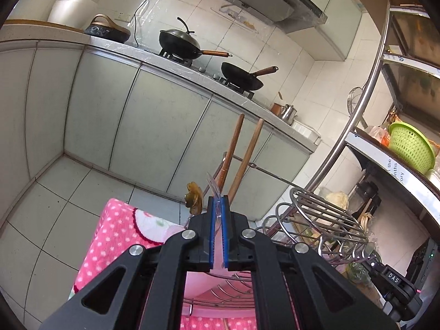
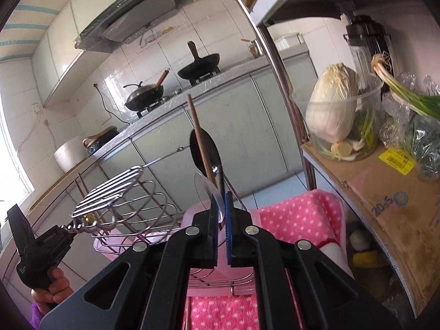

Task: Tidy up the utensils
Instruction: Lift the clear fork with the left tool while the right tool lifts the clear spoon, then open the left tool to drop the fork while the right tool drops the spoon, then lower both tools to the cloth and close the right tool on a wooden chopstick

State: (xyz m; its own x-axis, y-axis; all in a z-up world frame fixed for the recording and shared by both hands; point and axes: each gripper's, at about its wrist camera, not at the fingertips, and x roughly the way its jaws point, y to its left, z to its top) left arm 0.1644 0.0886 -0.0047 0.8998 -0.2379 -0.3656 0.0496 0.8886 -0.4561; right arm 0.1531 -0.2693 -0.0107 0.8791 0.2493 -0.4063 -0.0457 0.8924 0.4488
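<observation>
Heads up: your left gripper (image 1: pixel 217 206) is pinched nearly shut on a clear plastic spoon (image 1: pixel 213 185), and your right gripper (image 2: pixel 220 206) clamps another clear spoon (image 2: pixel 205 189) just above the wire rack (image 2: pixel 132 206). Thin plastic could slip or crack if you twist. The rack's slots are mostly hidden behind the fingers.

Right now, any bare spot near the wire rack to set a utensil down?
Bare pink towel lies right of the wire rack, up to the cardboard shelf; another patch shows left of it in the left wrist view. The rack side is crowded: spatula head, wooden handles, both grippers.
</observation>
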